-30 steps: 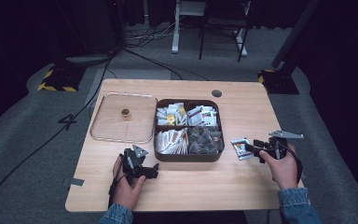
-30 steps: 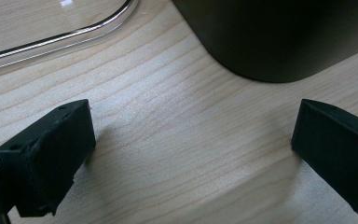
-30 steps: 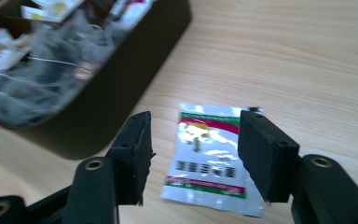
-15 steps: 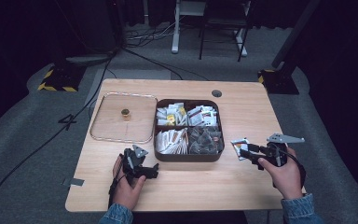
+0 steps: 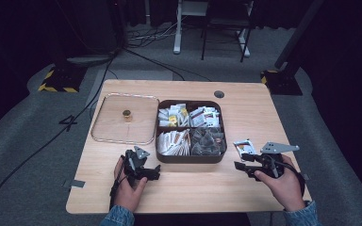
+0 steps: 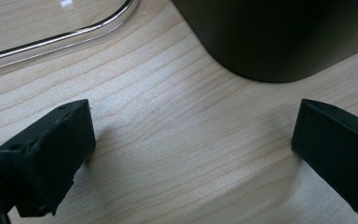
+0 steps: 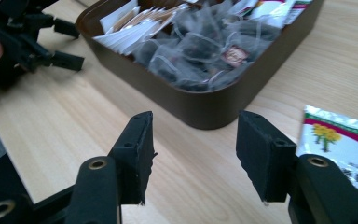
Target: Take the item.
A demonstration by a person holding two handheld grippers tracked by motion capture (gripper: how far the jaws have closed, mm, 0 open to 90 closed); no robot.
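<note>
A dark brown box (image 5: 166, 156) with several compartments of tea bags and sachets stands mid-table; its near wall (image 7: 200, 109) rises just beyond my right gripper (image 7: 196, 140). That gripper (image 5: 241, 163) is open and holds nothing. A white sachet with a yellow flower print (image 5: 245, 147) lies flat on the wood to the right of the box, beside the right jaw (image 7: 345, 140). My left gripper (image 5: 143, 165) rests open on the table in front of the box's left corner (image 6: 270, 42), with bare wood between its jaws (image 6: 193, 135).
A clear lid (image 5: 108, 134) with a small gold knob (image 5: 127, 114) lies left of the box; its rim (image 6: 51, 42) is close ahead of the left gripper. The table's front edge is near both hands. The left gripper (image 7: 28, 37) shows far off in the right gripper view.
My right gripper has drawn back toward the front edge and a little left, away from the sachet, which stays on the table. The left gripper has not moved.
</note>
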